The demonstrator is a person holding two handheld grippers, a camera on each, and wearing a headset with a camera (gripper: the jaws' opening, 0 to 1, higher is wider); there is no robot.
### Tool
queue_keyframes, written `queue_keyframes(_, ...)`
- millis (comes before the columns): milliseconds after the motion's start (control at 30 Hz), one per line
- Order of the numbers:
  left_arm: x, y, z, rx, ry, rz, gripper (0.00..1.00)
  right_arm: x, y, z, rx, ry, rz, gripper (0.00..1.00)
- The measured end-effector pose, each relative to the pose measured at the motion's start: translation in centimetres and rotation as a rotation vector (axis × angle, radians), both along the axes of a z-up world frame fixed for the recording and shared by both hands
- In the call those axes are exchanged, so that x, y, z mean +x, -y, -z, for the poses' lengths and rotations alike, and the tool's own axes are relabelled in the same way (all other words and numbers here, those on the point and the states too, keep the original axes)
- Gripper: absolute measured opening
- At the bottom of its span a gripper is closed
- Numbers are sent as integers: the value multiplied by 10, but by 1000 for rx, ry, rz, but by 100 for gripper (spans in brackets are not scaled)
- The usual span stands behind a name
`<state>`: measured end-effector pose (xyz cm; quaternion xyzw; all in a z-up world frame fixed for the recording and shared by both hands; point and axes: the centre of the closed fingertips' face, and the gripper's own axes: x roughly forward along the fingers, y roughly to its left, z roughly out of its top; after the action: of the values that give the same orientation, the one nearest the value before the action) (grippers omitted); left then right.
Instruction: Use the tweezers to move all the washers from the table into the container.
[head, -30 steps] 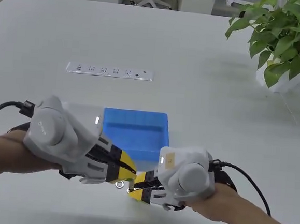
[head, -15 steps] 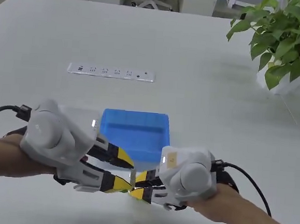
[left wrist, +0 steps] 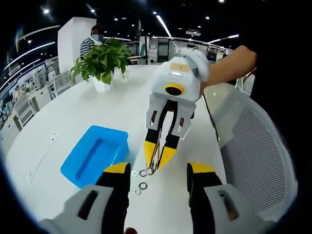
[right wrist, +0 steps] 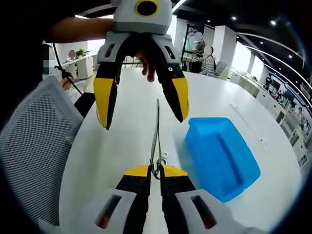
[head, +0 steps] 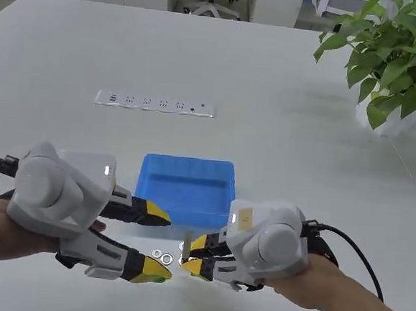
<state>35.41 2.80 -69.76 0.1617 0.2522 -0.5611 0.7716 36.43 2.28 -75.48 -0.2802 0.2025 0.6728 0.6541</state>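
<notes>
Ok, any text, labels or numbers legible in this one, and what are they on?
No text reads clearly anywhere.
Yellow sticker on the right gripper: printed marks, too blurred to read.
Power strip: small markings by the sockets, too small to read.
Blue container: no label seen.
</notes>
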Motion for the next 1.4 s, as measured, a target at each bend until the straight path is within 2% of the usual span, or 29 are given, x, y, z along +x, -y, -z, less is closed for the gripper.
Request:
queue_keyframes(233, 6, -10, -4, -41, 1, -77, 63, 2, 1, -11, 3, 18, -6, 8)
queue_keyframes(400, 9, -17, -7, -69, 3, -126, 70, 5, 2, -18, 13, 9, -1, 8)
queue_keyframes(567, 9, -21, -11, -96, 4, -172, 76, 6, 3, -25, 16, 12, -5, 8)
queue_keyframes(833, 7, -27, -13, -114, 1, -221, 83, 11, 2, -36, 24, 22, -10, 8)
queue_keyframes(1100, 9, -32, -17, -131, 10, -259, 90, 26, -2, -54, 51, 46, -9, 8)
queue_keyframes(1233, 12, -35, -22, -138, 23, -276, 94, 33, -3, -57, 59, 53, -7, 8)
queue_keyframes(1400, 10, -38, -23, -144, 20, -282, 96, 43, -3, -59, 60, 61, -5, 8)
